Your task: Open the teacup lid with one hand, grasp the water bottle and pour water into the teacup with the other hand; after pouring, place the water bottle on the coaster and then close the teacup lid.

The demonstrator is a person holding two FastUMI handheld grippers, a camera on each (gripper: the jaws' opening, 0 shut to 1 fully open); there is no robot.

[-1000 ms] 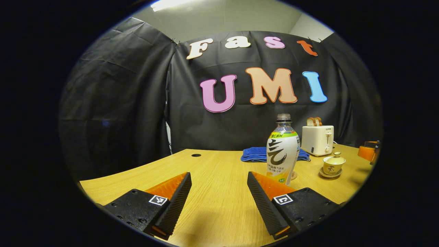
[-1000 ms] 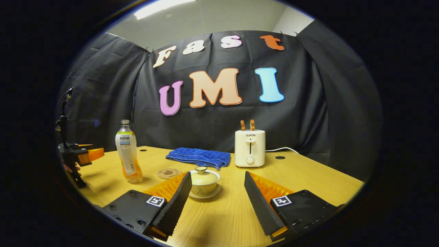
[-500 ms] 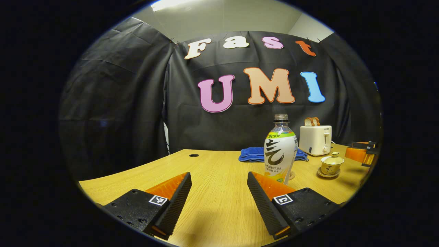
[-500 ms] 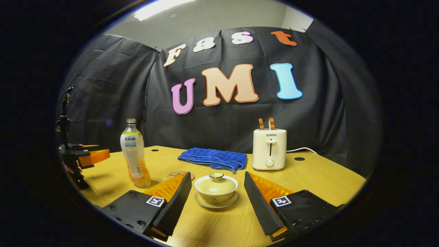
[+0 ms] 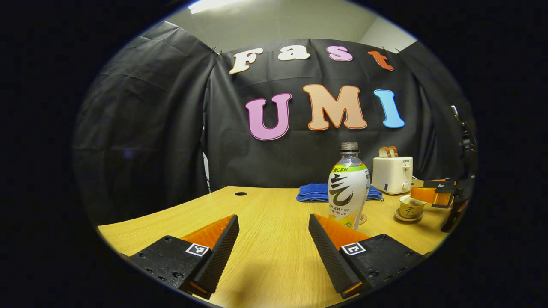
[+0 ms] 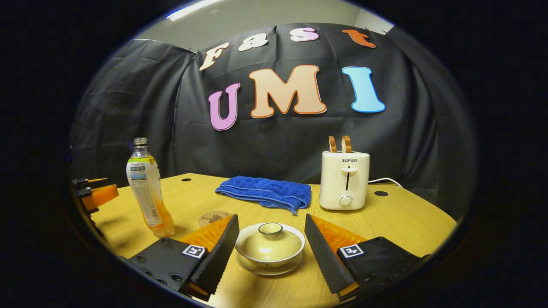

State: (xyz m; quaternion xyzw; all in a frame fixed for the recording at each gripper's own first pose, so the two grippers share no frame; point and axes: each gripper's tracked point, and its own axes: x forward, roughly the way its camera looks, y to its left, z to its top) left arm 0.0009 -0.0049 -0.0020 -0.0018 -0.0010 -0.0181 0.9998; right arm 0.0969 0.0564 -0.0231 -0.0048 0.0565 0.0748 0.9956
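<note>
In the right gripper view a cream teacup (image 6: 269, 247) with its lid (image 6: 270, 229) on sits on a saucer, between the open fingers of my right gripper (image 6: 269, 252), which do not touch it. The uncapped water bottle (image 6: 147, 188) stands upright to the left, with a round coaster (image 6: 213, 218) beside it. In the left gripper view the bottle (image 5: 348, 188) stands just beyond my open left gripper (image 5: 272, 248), ahead of its right finger. Farther right the teacup (image 5: 411, 207) sits under the right gripper (image 5: 436, 196).
A folded blue towel (image 6: 265, 192) lies at the back of the wooden table (image 6: 406, 222). A white toaster (image 6: 344, 179) with two bread slices stands to its right, its cord trailing behind. The left gripper (image 6: 96, 194) shows at the far left edge.
My right gripper has advanced and dipped until the teacup sits between its fingers. The left gripper has barely shifted, and the bottle stays in place.
</note>
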